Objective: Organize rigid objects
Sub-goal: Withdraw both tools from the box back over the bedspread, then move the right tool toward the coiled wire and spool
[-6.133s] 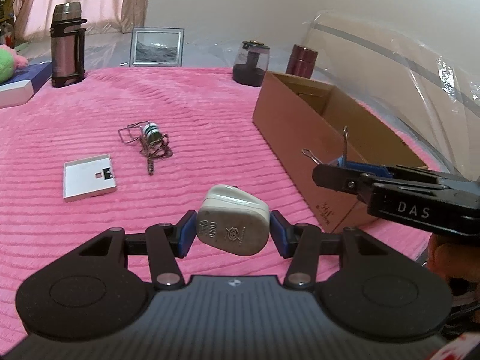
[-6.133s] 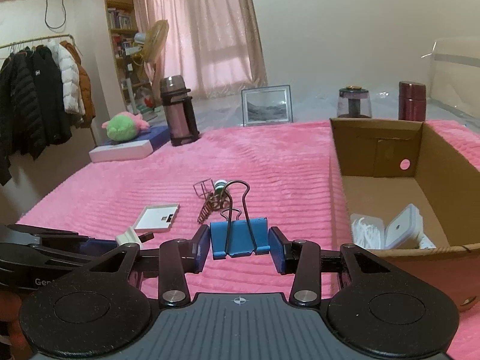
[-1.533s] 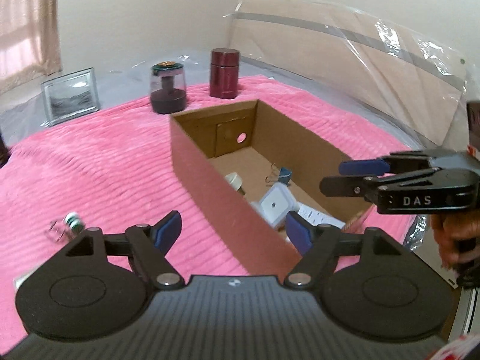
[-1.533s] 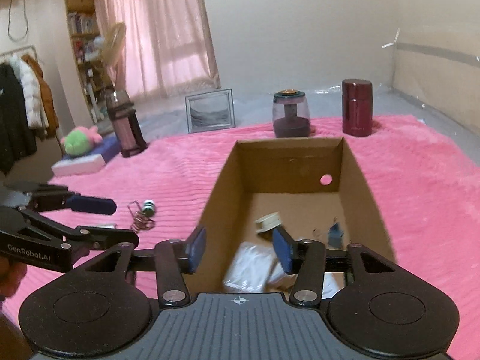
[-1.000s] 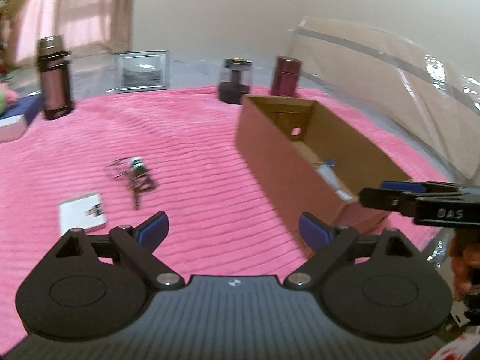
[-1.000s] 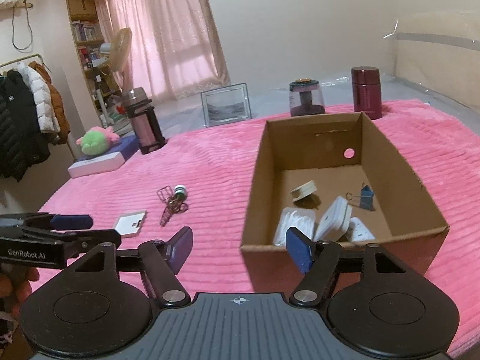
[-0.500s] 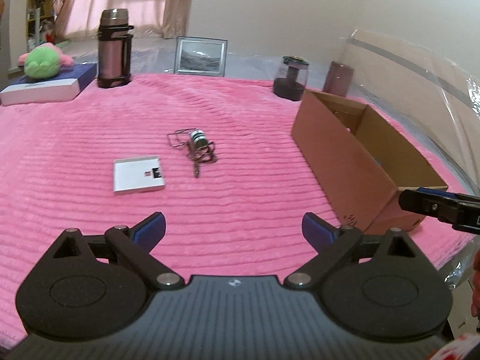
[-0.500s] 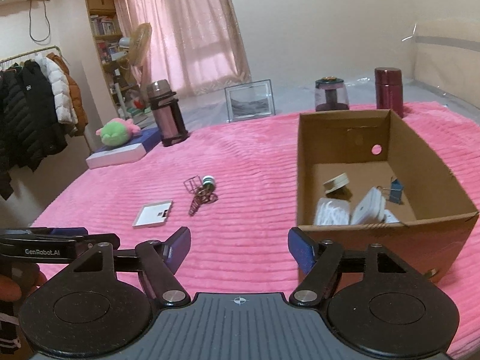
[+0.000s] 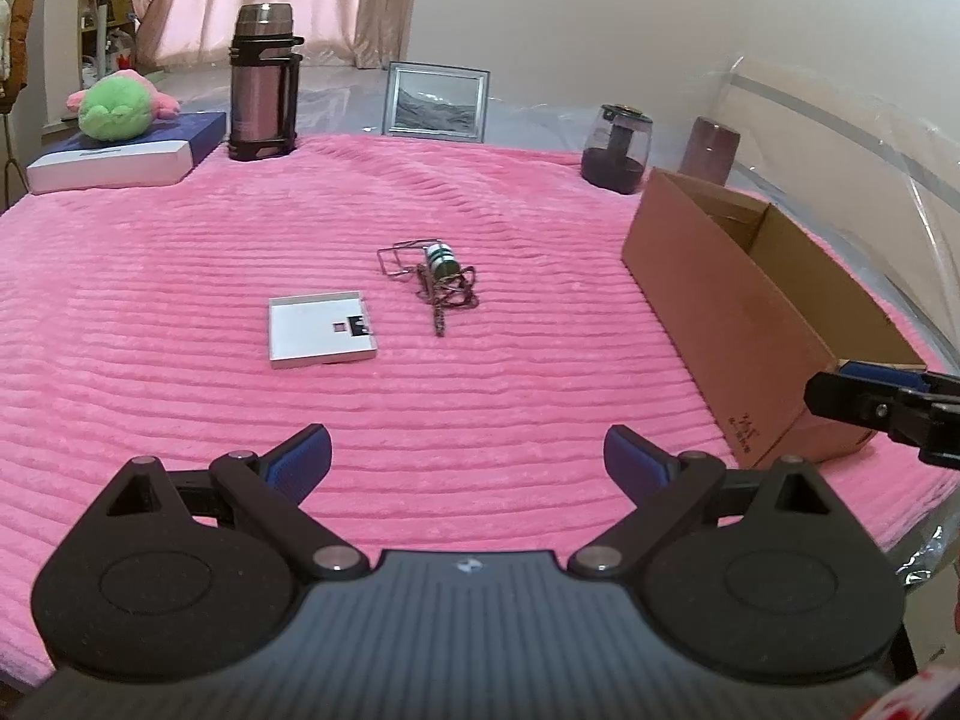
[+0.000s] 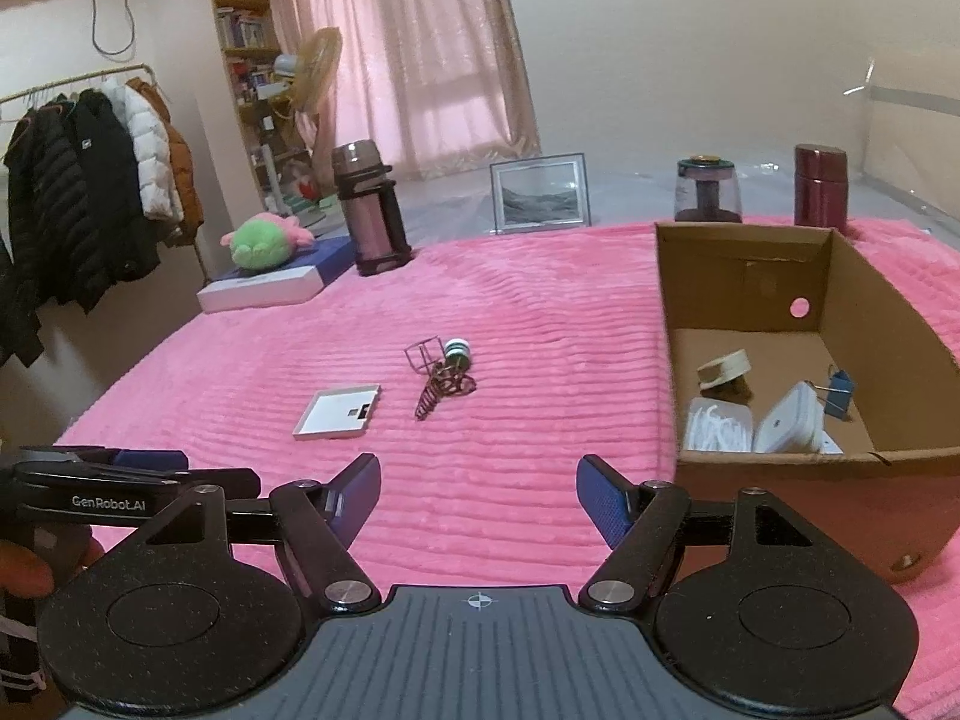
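Observation:
A flat white square plate (image 9: 321, 329) (image 10: 338, 411) lies on the pink ribbed cover. Right of it sits a tangle of wire with a small green-and-white roll (image 9: 441, 282) (image 10: 446, 373). The cardboard box (image 9: 753, 312) (image 10: 864, 324) stands at the right; inside it I see a white plug, a white case and a blue binder clip (image 10: 837, 391). My left gripper (image 9: 467, 461) hangs open and empty over the cover, short of the white plate. My right gripper (image 10: 478, 498) is also open and empty, with the box's front left corner beside its right finger.
At the back stand a steel flask (image 9: 262, 81), a framed picture (image 9: 436, 101), a dark jar (image 9: 618, 147) and a maroon canister (image 10: 819, 183). A green plush (image 9: 117, 110) rests on a flat box at the far left. Coats hang on a rack (image 10: 84, 192).
Both grippers dropped their loads, the plug and the blue clip, into the box and opened. Both views have swung left from the box toward the plate and wire tangle.

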### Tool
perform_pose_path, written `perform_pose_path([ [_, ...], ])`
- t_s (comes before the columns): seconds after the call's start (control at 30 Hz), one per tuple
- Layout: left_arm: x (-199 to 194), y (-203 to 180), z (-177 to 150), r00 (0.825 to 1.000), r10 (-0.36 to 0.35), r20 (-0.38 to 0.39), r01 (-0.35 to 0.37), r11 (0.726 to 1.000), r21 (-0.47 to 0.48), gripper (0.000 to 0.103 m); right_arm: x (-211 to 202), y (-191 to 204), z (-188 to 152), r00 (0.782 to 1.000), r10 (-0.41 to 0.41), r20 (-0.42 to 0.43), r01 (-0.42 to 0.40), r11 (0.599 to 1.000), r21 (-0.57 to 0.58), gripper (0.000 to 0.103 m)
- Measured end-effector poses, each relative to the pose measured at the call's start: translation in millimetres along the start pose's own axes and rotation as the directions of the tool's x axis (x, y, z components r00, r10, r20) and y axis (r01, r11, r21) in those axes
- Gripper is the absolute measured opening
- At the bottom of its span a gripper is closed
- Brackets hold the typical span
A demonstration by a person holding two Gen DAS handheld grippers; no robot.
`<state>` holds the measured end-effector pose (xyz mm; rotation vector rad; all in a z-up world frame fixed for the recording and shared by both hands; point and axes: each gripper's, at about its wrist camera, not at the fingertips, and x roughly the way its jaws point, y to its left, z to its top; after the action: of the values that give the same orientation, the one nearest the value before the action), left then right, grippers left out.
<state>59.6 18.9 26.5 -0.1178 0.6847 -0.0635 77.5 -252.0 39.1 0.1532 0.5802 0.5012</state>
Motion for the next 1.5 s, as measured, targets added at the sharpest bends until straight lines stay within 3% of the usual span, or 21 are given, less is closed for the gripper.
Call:
perform_pose_path([
  [0.13, -0.3, 15.4, -0.3, 0.999, 0.028, 0.025, -0.027, 0.999, -0.031, 0.095, 9.4, 6.5, 1.3, 1.000, 0.016, -0.007, -0.016, 1.000, -0.020, 0.069],
  [0.5, 32.2, 65.7, 9.8, 0.993, 0.115, 0.002, -0.114, 0.989, -0.091, 0.095, 61.0, 26.1, 7.0, 0.999, 0.045, -0.022, -0.047, 0.996, -0.079, 0.070],
  [0.9, 124.4, 90.3, 37.0, 0.991, 0.123, -0.049, -0.128, 0.985, -0.114, 0.096, 149.7, 14.1, 8.0, 0.999, -0.014, -0.052, 0.011, 0.999, -0.046, 0.070],
  [1.07, 165.8, 96.0, 45.9, 0.991, 0.118, -0.066, -0.125, 0.984, -0.123, 0.101, 187.0, 3.4, 8.3, 0.997, -0.032, -0.073, 0.031, 0.999, -0.022, 0.070],
  [1.5, 237.7, 108.0, 55.8, 0.978, 0.177, -0.113, -0.184, 0.981, -0.056, 0.101, 259.8, -4.7, 7.0, 0.991, -0.048, -0.124, 0.043, 0.998, -0.037, 0.070],
])
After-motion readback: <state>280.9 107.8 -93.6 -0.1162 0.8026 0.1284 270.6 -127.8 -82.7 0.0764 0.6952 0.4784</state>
